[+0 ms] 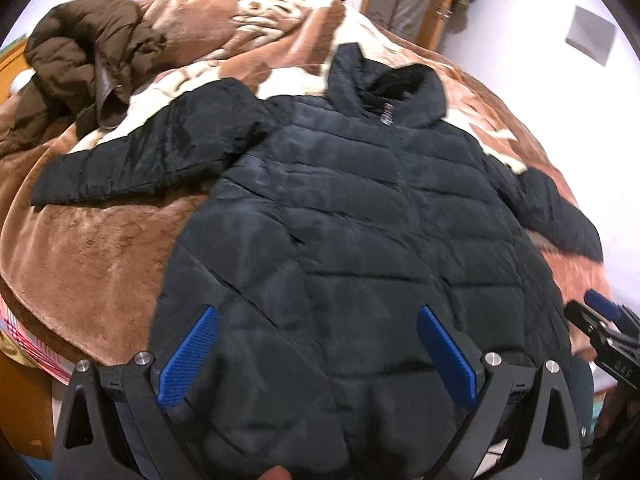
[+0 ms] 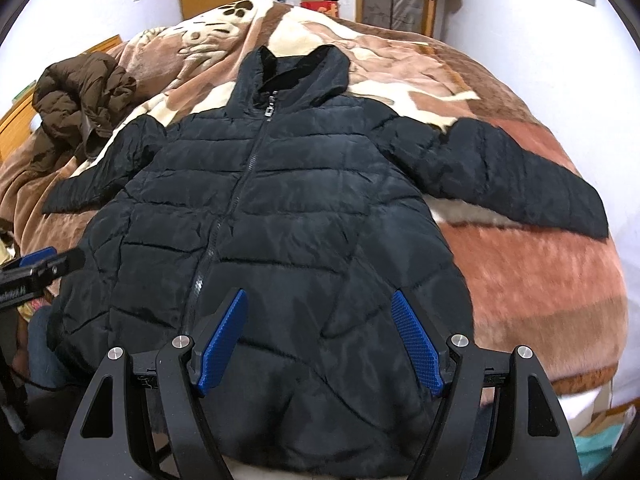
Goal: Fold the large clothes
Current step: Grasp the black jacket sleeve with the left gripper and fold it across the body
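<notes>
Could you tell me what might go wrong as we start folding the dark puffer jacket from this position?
Three risks seem plausible. The dark puffer jacket looks slick and padded, so folds may spring open. The plush blanket beneath is soft and rumpled, so it may bunch or drag along. The brown jacket lies close to the left sleeve and could get caught up. Both the left gripper and right gripper are open, gripping nothing.

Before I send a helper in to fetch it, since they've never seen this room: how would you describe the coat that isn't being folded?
Start at the bed, covered by a plush brown and cream blanket. A black quilted jacket lies spread flat across its middle. The one you want is the brown puffer coat, crumpled in a heap near the bed's left edge beyond the black jacket's sleeve: brown, not black, and bunched, not laid out.
</notes>
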### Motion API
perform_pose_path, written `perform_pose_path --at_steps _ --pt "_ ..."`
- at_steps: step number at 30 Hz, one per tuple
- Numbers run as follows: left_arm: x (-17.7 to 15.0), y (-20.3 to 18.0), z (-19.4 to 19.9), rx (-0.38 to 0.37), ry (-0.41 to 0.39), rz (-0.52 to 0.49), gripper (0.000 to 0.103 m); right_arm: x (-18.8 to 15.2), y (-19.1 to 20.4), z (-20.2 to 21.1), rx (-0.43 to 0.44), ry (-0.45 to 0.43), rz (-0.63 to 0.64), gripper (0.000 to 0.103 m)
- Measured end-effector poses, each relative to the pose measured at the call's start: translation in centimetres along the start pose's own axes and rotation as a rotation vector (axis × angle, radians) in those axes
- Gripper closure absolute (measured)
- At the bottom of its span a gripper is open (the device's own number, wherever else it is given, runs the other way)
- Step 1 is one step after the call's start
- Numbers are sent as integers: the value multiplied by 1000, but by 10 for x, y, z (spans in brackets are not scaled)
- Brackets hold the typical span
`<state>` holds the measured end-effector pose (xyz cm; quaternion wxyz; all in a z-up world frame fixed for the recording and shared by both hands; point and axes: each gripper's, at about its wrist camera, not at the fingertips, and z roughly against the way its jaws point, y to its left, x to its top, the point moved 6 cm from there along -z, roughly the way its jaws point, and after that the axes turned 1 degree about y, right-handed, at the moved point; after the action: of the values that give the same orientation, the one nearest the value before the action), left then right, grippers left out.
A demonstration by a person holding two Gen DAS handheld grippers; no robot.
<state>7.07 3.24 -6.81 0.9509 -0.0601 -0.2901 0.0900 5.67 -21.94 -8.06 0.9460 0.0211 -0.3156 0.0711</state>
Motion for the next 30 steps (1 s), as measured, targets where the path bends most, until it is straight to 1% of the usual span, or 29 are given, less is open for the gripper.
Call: perform_pose_path --at_steps 5,8,13,15,17,18,20,23,26,30 --pt "24 37 -19 10 -1 69 2 28 17 -23 34 -6 37 28" --pt "41 66 -30 34 -7 114 2 45 27 -40 58 -5 49 28" --pt "65 124 -52 111 -17 208 2 69 45 -65 94 -5 81 28" --pt "72 148 -61 121 -16 243 2 78 50 -74 101 -5 93 28" --pt "77 172 -73 106 -1 294 2 87 53 -84 105 -6 104 28" --pt "78 186 -79 106 4 319 2 89 54 -87 109 -6 106 28" --pt "81 209 -88 136 6 354 4 94 56 -96 108 3 107 28" --pt "86 245 -101 166 -11 417 4 97 55 -108 107 22 106 28" --pt "88 282 -113 214 -28 487 4 95 52 -121 99 44 105 28" --pt "89 320 -126 219 -52 590 7 92 47 -136 82 77 106 28"
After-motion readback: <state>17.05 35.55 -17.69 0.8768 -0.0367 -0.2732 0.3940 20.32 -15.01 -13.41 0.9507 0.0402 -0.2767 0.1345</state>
